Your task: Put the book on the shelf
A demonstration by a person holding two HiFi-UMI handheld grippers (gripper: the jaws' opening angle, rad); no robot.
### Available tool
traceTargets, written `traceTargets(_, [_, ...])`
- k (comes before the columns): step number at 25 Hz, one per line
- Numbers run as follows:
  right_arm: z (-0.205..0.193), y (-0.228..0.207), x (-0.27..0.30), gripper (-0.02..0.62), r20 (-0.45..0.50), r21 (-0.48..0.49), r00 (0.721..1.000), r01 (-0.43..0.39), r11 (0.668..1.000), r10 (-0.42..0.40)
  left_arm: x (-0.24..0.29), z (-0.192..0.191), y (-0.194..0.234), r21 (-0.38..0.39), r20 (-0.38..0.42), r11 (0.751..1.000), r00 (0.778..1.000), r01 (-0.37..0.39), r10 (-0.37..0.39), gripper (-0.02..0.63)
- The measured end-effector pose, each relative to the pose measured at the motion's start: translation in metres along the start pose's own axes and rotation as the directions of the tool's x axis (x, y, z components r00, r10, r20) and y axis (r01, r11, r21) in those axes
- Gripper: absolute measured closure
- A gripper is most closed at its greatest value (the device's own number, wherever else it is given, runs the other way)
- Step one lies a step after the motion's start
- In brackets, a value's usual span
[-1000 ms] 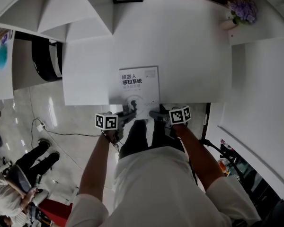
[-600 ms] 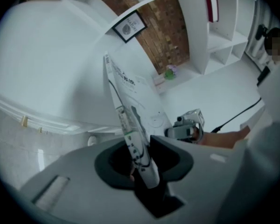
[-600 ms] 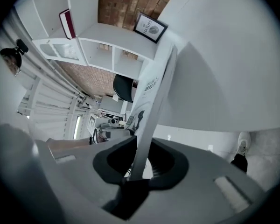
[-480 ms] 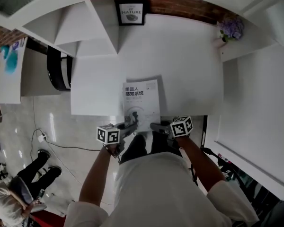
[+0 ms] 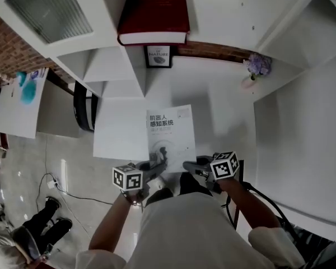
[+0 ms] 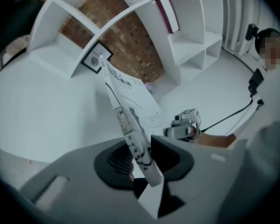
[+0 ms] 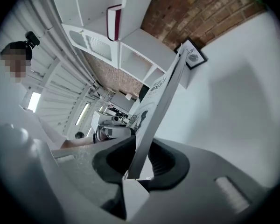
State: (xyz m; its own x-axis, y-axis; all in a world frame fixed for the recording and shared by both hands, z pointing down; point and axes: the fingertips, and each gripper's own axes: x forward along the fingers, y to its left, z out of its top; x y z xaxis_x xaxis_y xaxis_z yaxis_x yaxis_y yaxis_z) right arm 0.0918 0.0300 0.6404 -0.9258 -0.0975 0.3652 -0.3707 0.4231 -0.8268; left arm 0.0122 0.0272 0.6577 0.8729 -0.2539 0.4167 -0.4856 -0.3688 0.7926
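A person held a white book (image 5: pixel 171 130) by its near edge with both hand-held tools, front cover up, in front of the white shelf (image 5: pixel 123 72) and below its compartments. The left tool (image 5: pixel 157 167) was clamped on the book's near left corner, its pads pressed against cover and pages. The right tool (image 5: pixel 189 166) gripped the near right corner the same way, so the book spanned the gap between the two. Seen along either tool's jaws, the book rose at a slant toward the shelf. A thick red book (image 5: pixel 154 10) lay flat in one of the shelf's upper compartments, straight above the held book. A framed picture (image 5: pixel 158 56) leaned at the foot of the shelf against the brick wall. Purple flowers (image 5: pixel 257 65) stood to its right, on the desk (image 5: pixel 224 111) under the shelf.
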Motion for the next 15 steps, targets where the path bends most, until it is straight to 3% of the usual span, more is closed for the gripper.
traceTargets(6, [0.058, 0.067, -0.037, 0.506, 0.051, -0.066, 0.998, -0.032, 0.997, 0.036, -0.032, 0.065, -0.073, 0.082, 0.051, 0.997, 0.999, 0.005, -0.009, 0.482])
traceTargets(15, [0.119, 0.162, -0.086, 0.505, 0.08, -0.144, 0.993, -0.08, 0.986, 0.092, -0.081, 0.13, -0.175, 0.177, 0.136, 0.984, 0.991, -0.012, -0.013, 0.479])
